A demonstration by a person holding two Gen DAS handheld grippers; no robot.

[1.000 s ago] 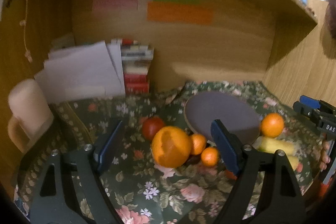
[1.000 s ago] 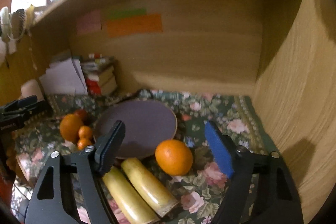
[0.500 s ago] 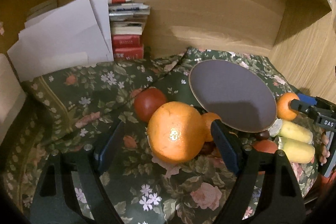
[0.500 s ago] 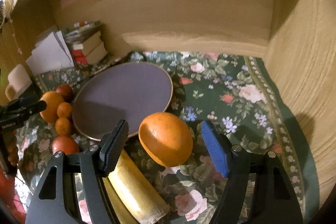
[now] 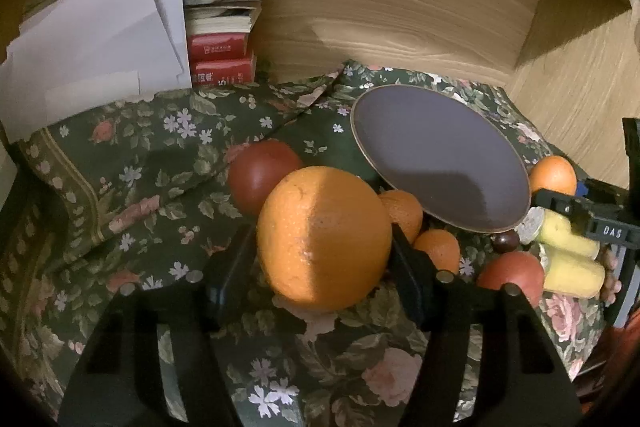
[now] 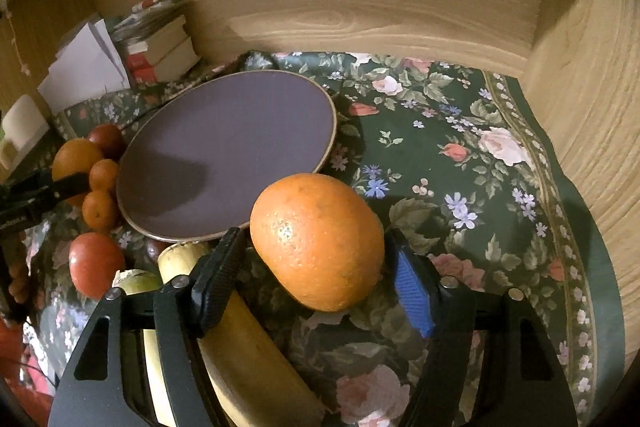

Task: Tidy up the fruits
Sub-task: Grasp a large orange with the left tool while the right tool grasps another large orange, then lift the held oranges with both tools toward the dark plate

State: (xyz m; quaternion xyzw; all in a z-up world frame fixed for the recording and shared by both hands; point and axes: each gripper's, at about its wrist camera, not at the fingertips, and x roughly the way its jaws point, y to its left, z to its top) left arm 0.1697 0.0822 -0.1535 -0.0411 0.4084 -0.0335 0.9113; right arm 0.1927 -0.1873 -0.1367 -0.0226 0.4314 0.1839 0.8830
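Note:
My left gripper (image 5: pixel 322 247) has its jaws against both sides of a large orange (image 5: pixel 324 237) on the floral cloth. A red tomato (image 5: pixel 262 177) and two small tangerines (image 5: pixel 404 213) lie just behind it. My right gripper (image 6: pixel 316 257) has its jaws against both sides of another orange (image 6: pixel 318 241) right of two bananas (image 6: pixel 248 347). The empty purple plate (image 6: pixel 224 155) lies between the two groups; it also shows in the left wrist view (image 5: pixel 436 155). A second tomato (image 6: pixel 96 263) lies by the bananas.
A stack of books (image 5: pixel 222 39) and white papers (image 5: pixel 100 39) stand at the back left. Wooden walls (image 6: pixel 592 75) close in the back and right side. A cream mug (image 6: pixel 22 131) stands at the far left.
Both grippers have moved forward and down onto their oranges, and both pairs of jaws have narrowed from wide open to touching the fruit.

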